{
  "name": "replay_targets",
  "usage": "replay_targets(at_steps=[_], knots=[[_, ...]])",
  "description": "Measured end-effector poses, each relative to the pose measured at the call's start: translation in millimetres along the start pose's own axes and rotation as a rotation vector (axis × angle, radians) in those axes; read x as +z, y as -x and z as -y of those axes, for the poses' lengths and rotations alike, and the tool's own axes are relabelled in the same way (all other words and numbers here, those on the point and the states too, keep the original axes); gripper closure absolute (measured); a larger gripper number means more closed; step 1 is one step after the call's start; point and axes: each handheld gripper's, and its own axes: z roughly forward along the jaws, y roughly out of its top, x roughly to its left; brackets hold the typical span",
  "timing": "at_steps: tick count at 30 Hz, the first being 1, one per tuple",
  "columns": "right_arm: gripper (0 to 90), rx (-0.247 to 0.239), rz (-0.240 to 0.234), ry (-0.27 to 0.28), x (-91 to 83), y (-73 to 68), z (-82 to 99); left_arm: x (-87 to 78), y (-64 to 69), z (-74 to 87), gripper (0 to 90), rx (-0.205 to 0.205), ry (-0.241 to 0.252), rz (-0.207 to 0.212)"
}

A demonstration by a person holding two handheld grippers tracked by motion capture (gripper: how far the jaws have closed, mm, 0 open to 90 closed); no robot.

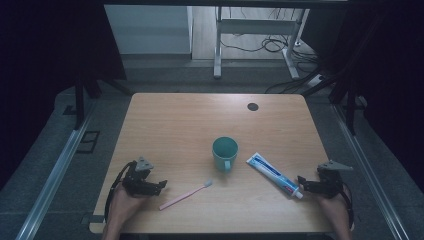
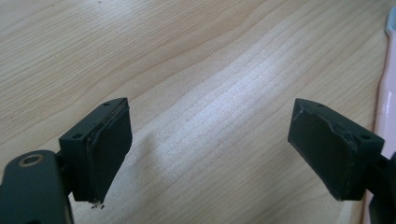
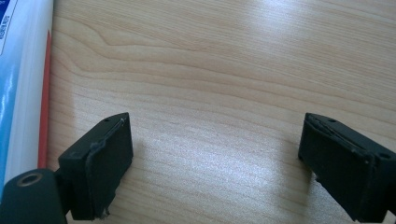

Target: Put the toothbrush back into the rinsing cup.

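On the desk (image 1: pixel 175 120) a teal mug (image 1: pixel 225 153) stands upright near the middle, its handle turned toward the person. A pink toothbrush (image 1: pixel 184 195) lies flat to the mug's near left, slanted, its bristle end pointing up toward the mug and close to the handle. A toothpaste tube (image 1: pixel 274 175) lies flat to the mug's right, slanted the other way, with its white cap at the near right end.

The left tool (image 1: pixel 159 186) sits at the desk's near left corner, held in the left hand (image 1: pixel 122 202), just beside the toothbrush's handle end and not touching it. In the left gripper view its jaws stand wide apart over bare wood with nothing between them (image 2: pixel 208 149); the pink toothbrush (image 2: pixel 386 107) runs along the right edge, outside the right jaw.

The right tool (image 1: pixel 301 181) sits at the near right, held in the right hand (image 1: pixel 334 207), with its tips just beside the tube's cap. In the right gripper view its jaws are also wide apart and hold nothing (image 3: pixel 215 158); the tube (image 3: pixel 21 84) lies along the left edge, outside the left jaw.

A small dark round disc (image 1: pixel 253 106) sits near the desk's far edge.
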Motion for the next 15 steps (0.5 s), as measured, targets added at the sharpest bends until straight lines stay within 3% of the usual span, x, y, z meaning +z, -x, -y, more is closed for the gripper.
replay_targets(at_steps=[15], knots=[[9.7,-0.002,0.0,0.001,0.1,0.1,0.0,-13.5,5.6,-8.4,14.0,0.06,-0.085,0.04]])
